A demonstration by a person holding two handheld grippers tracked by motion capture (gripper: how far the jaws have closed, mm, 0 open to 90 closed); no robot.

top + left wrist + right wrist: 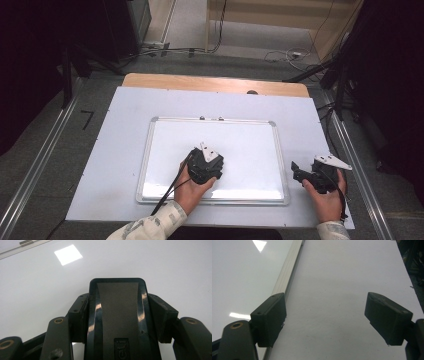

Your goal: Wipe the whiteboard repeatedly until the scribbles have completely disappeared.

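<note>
Whiteboard eraser: we see a black, rounded-rectangular plastic eraser with a grey felt face (117,315) pinched in our left gripper (206,165), over the lower middle of the board.
Whiteboard: the white, silver-framed rectangular whiteboard (165,150) lies flat on the table; its surface looks clean where we can see it.
Table cover: a pale sheet (110,150) covers the wooden table (150,80), and the board sits on it.
Left gripper: its jaws press on the eraser's two long sides, as the left gripper view shows.
Right gripper: our right gripper (324,322) hovers over the pale sheet just beside the board's right frame edge (287,280), jaws spread wide, nothing between them.
Step in hand: we judge this to be wiping, the eraser carried across the board.
Next move: it calls for keeping the felt flat and sweeping the unwiped area.
Hard to tell: whether the felt touches the board; any faint marks are lost in glare; the eraser's lower end is cut off.
</note>
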